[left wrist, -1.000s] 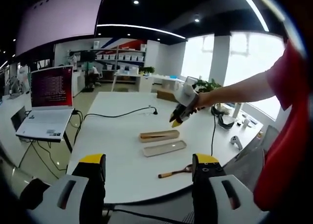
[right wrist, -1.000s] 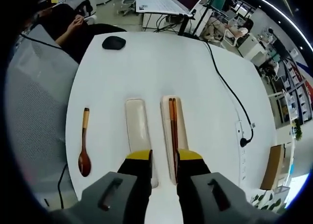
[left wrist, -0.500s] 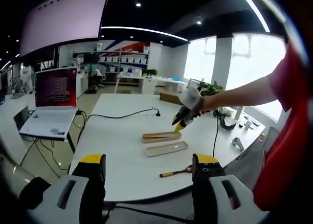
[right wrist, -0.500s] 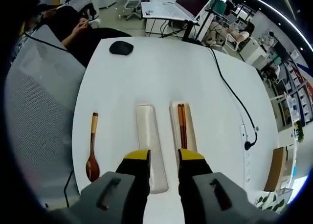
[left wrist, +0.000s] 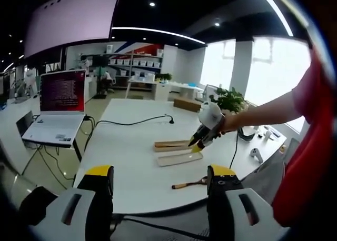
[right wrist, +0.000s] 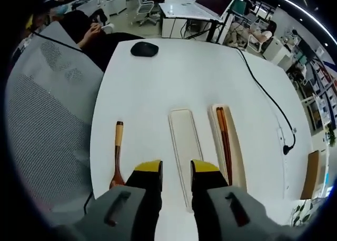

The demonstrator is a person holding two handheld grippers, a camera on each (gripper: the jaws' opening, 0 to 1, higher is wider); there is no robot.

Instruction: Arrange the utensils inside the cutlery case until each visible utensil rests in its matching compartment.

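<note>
On the white worktop [right wrist: 174, 78] two long shallow halves of the cutlery case are seen side by side in the right gripper view: the empty tray [right wrist: 185, 149] lies just ahead of the right tool [right wrist: 176, 167], and the chopstick tray [right wrist: 227, 143] lies to its right with a pair of dark chopsticks [right wrist: 223, 136] resting lengthwise inside it. The wooden spoon [right wrist: 117, 157] lies on the bare worktop to the left of the empty tray, apart from it, bowl end near and handle pointing far. The right tool is held above the near end of the empty tray with its jaws slightly parted and nothing between them. In the left gripper view the left tool [left wrist: 158, 172] is held back from the worktop, released and carrying nothing, while the right tool [left wrist: 199, 143] is seen over the two trays. The step in hand is judged to be the pickup of the spoon, which is not yet in a compartment. It would best be done by shifting the right tool left over the handle, lowering squarely, and clenching across the slim handle near its middle so the spoon does not pivot; it should then be laid lengthwise in the empty tray. A black mouse [right wrist: 144, 49] sits far off and need not be disturbed.
</note>
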